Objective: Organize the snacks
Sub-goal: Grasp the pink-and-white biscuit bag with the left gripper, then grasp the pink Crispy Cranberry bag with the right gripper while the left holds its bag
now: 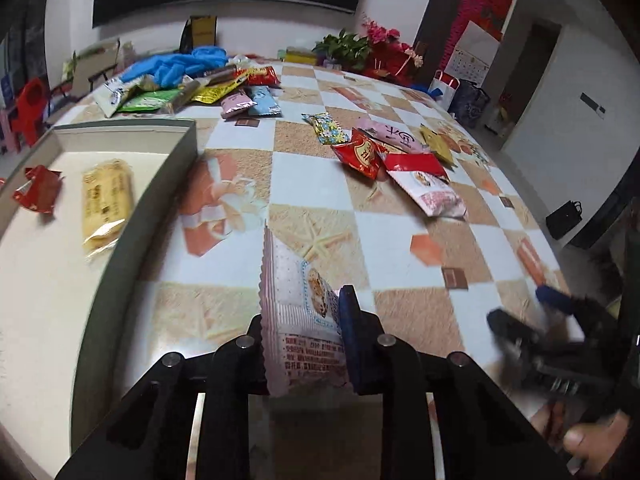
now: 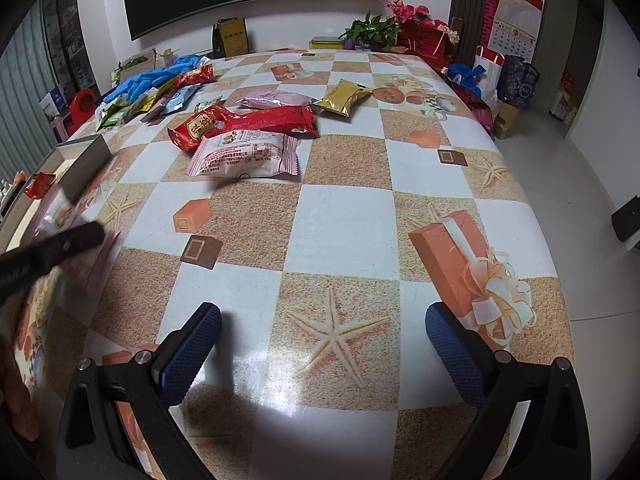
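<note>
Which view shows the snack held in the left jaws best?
The left wrist view: the pink snack pack fills the centre, clamped upright in the left gripper, print readable. The right wrist view shows only a blurred piece of it at the left edge, behind that gripper's dark finger.

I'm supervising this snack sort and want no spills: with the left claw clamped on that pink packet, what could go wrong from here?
1. The left claw grips the pink packet near one end; most of it sticks out free, so it might swing or slip out.
2. The box has a raised wall; a low carry could snag the packet on it.
3. The yellow packet and red wrapper already lie inside; a drop might land on them.
</note>
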`<state>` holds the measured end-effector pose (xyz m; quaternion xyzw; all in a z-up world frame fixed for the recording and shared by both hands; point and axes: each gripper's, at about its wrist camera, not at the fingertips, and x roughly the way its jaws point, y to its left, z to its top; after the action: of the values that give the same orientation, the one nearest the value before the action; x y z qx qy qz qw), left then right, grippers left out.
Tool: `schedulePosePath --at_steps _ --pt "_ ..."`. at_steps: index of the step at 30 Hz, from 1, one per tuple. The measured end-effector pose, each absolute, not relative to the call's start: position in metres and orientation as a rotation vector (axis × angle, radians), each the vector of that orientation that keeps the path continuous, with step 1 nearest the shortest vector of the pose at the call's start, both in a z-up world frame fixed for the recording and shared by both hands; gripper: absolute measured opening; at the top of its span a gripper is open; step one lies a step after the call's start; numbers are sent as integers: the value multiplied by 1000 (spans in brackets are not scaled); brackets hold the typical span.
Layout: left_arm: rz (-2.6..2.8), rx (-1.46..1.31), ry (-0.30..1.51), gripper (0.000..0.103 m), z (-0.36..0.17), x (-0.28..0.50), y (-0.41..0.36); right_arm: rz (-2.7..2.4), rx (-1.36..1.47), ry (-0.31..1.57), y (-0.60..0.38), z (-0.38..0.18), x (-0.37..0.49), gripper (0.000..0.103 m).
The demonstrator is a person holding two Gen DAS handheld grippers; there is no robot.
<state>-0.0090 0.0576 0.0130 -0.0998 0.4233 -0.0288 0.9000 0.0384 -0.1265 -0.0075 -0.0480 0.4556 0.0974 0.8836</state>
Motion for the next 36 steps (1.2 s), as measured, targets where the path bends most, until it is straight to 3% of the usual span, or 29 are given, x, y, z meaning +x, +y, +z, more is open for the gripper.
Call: schedulePosePath --at_steps 9,17,18,19,20,23,32,35,36 --pt "-49 -197 869 27 12 -10 57 239 33 953 -101 -3 78 103" --pt "-55 -211 871 27 10 -11 59 278 -142 953 -36 -10 139 102" --pt "-56 -213 871 27 10 -11 59 291 -154 948 -34 -10 141 97" --pt "-57 -214 871 27 10 -10 59 306 -162 932 -34 -9 141 78" --pt "-56 -213 871 27 10 -10 59 319 -167 911 -35 -6 137 70" --pt "-50 -205 870 27 10 -11 60 334 -174 902 -42 -5 119 60" --pt "-16 -128 869 27 10 -2 65 380 -201 895 -63 -4 39 64" --pt "-31 -169 869 27 9 -3 71 412 -210 902 -60 -6 39 81" --pt "-32 -176 869 27 9 -3 72 410 -221 916 -57 -9 40 100"
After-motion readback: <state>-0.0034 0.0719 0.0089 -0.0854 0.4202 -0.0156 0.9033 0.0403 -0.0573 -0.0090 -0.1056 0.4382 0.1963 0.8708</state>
